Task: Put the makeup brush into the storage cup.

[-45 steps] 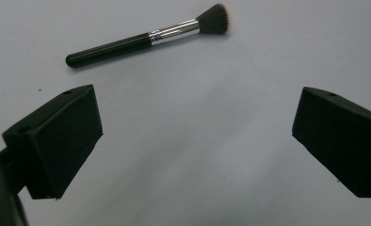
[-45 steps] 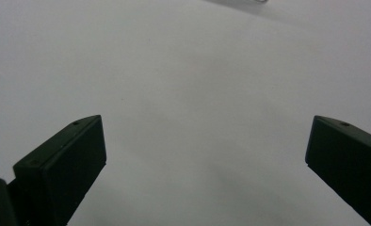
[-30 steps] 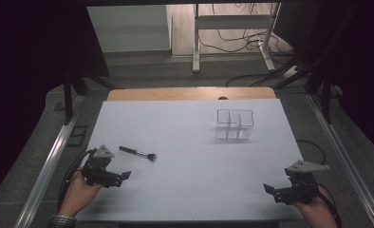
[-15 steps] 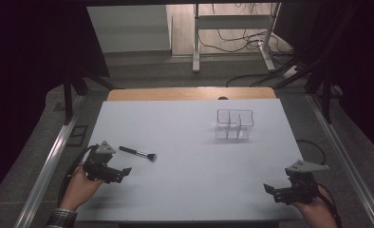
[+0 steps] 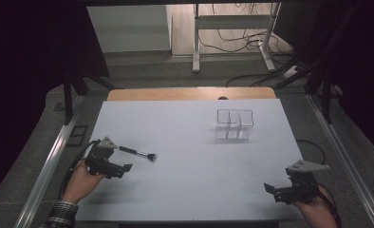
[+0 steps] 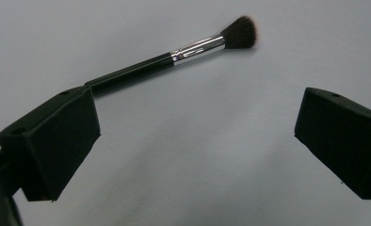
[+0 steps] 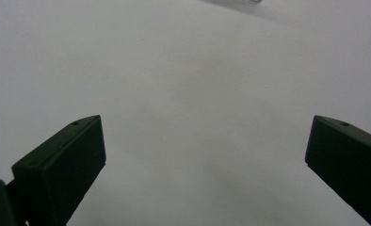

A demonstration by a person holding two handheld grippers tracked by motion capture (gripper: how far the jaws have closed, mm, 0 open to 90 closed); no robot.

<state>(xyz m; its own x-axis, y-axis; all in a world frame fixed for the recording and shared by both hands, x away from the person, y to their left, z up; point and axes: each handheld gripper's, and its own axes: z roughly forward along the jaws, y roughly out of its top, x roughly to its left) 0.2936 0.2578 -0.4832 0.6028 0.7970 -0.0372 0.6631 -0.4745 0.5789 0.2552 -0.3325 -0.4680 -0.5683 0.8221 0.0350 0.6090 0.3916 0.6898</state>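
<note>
A makeup brush [image 5: 138,153] with a black handle, silver ferrule and dark bristles lies on the white table [image 5: 190,142] at the left. My left gripper [image 5: 122,170] is open just in front of it, held in a hand. In the left gripper view the brush [image 6: 174,54] lies slantwise beyond the left jaw, which hides the end of its handle; nothing sits in the open left gripper [image 6: 197,136]. At the table's front right corner, my right gripper [image 5: 271,192] is also held in a hand. It stands open over bare table in its own view [image 7: 205,160].
A clear acrylic organizer [image 5: 235,124] with several compartments stands at the back right of the table; its edge [image 7: 240,1] shows at the top of the right gripper view. A wooden strip [image 5: 190,93] borders the far edge. Metal rails run along both sides.
My left gripper has moved a little forward and right, closer to the brush. The right gripper and the brush have stayed where they were.
</note>
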